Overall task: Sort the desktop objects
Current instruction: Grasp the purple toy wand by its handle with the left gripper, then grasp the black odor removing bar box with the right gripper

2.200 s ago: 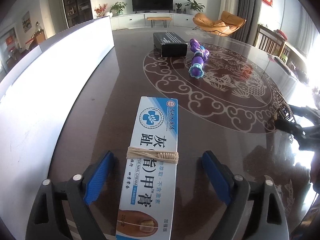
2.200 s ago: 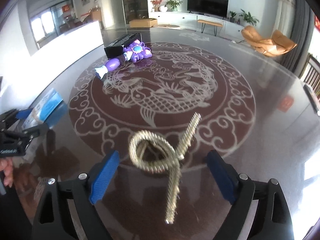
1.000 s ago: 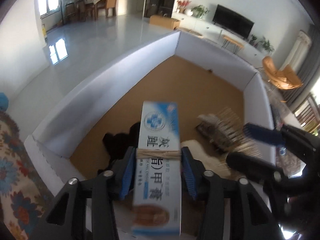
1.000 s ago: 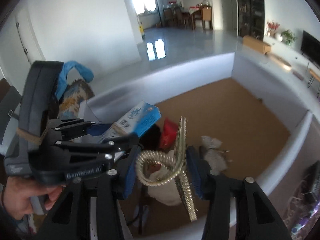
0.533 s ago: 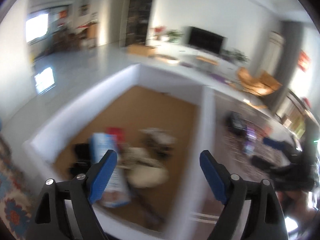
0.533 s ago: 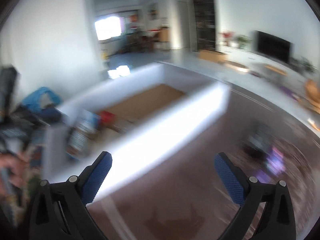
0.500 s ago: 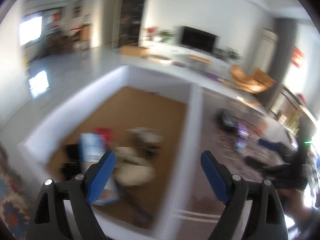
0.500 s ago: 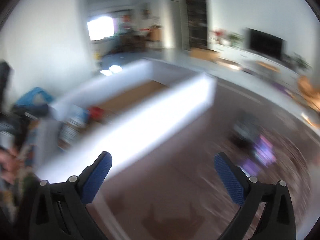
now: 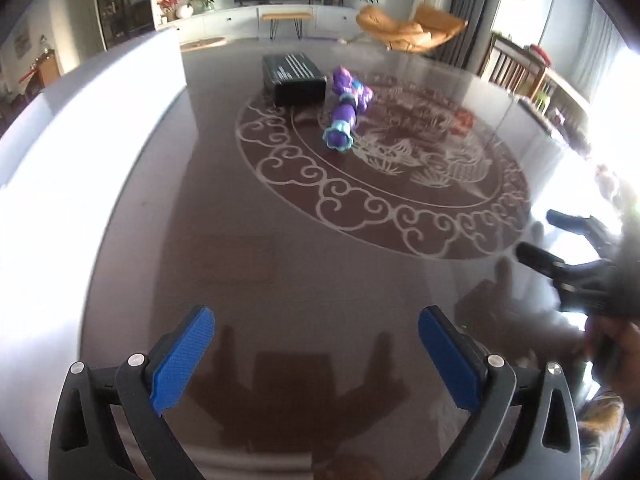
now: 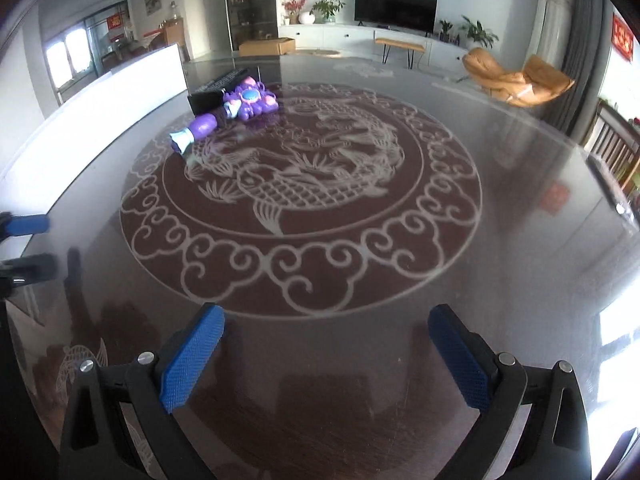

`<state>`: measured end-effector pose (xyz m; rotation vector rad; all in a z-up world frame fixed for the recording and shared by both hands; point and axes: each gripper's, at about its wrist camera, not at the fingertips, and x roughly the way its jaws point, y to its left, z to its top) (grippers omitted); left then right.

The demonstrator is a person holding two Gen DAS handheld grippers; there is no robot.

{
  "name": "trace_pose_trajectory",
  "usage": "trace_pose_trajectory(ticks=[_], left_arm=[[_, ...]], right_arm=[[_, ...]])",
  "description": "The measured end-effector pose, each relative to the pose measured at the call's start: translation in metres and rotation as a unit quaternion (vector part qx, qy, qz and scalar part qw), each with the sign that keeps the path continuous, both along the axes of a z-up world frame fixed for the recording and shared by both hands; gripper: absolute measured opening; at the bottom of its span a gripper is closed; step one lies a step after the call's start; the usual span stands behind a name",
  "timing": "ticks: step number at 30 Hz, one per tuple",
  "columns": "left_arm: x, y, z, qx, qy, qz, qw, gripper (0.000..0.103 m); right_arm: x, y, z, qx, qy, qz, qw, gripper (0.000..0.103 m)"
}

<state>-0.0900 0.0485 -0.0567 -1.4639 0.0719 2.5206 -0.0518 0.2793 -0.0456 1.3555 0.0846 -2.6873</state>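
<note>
Dark glossy table (image 10: 500, 208) carries a purple toy (image 10: 236, 110) touching a black box (image 9: 293, 77) at its far side. Left gripper (image 9: 316, 354) and right gripper (image 10: 326, 354) hover well apart from both — jaws just opened wide, nothing between them.

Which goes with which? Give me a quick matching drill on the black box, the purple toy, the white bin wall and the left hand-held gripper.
Things:
1 black box
2 purple toy
3 white bin wall
4 left hand-held gripper

States:
A open, nothing between its pads
B along the table's left edge
C lying on the etched medallion's rim
D at the table's far end, beside the toy

Pairs: 1-D, 2-C, 3-B, 4-A
</note>
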Motion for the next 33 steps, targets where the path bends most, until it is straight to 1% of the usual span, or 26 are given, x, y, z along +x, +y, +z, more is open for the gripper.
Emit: trace_pose_trajectory(ticks=[2, 4, 7, 8, 11, 14, 18, 19, 21, 22, 23, 26, 29, 31, 33], left_arm=[[-0.015, 0.007, -0.008, -0.006, -0.007, -0.007, 0.9999, 0.103], [-0.034, 0.014, -0.01, -0.012, -0.005, -0.015, 0.9998, 0.103], [-0.058, 0.021, -0.01, -0.019, 0.001, -0.018, 0.9997, 0.103], [-0.066, 0.023, -0.009, -0.018, 0.003, -0.018, 0.9997, 0.103], [-0.092, 0.03, -0.004, -0.012, 0.009, -0.023, 0.9996, 0.103], [-0.12, 0.041, -0.002, -0.018, 0.017, -0.033, 0.9992, 0.103], [-0.154, 0.063, -0.008, -0.029, 0.01, -0.056, 0.998, 0.103], [-0.158, 0.066, -0.009, -0.035, 0.016, -0.06, 0.9975, 0.103], [-0.159, 0.067, -0.005, -0.027, 0.039, -0.066, 0.9967, 0.08], [-0.158, 0.066, -0.001, -0.024, 0.051, -0.063, 0.9964, 0.051], [-0.159, 0.064, 0.001, -0.022, 0.055, -0.06, 0.9965, 0.022], [-0.141, 0.056, 0.004, -0.015, 0.059, -0.06, 0.9964, 0.023], [-0.096, 0.029, 0.004, -0.005, 0.065, -0.045, 0.9968, 0.023], [-0.064, 0.001, 0.003, -0.003, 0.067, -0.014, 0.9976, 0.022], [-0.037, -0.031, 0.001, 0.004, 0.071, 0.024, 0.9972, 0.023]], right_arm=[[0.001, 0.005, 0.0, -0.006, 0.008, -0.002, 1.0, 0.102], [-0.002, 0.008, -0.001, -0.01, 0.003, -0.006, 1.0, 0.102], [0.004, 0.011, 0.002, -0.016, 0.008, -0.02, 1.0, 0.102], [0.009, 0.011, 0.004, -0.016, 0.01, -0.023, 1.0, 0.102], [0.008, 0.011, 0.003, -0.023, 0.005, -0.025, 0.999, 0.102], [0.01, 0.01, 0.004, -0.021, 0.006, -0.021, 1.0, 0.102], [0.01, 0.005, 0.003, -0.01, 0.006, -0.017, 1.0, 0.102], [0.009, 0.004, 0.002, -0.008, 0.006, -0.017, 1.0, 0.102], [0.009, 0.004, 0.002, -0.006, 0.006, -0.019, 1.0, 0.102], [0.009, 0.004, 0.002, -0.007, 0.006, -0.02, 1.0, 0.102], [0.009, 0.005, 0.002, -0.008, 0.005, -0.021, 1.0, 0.102], [0.009, 0.006, 0.002, -0.01, 0.004, -0.024, 1.0, 0.102], [0.009, 0.006, 0.001, -0.012, 0.004, -0.022, 1.0, 0.102], [0.004, 0.005, 0.001, -0.022, -0.002, -0.02, 1.0, 0.102], [-0.014, -0.003, 0.006, -0.056, -0.008, 0.001, 0.998, 0.102]])
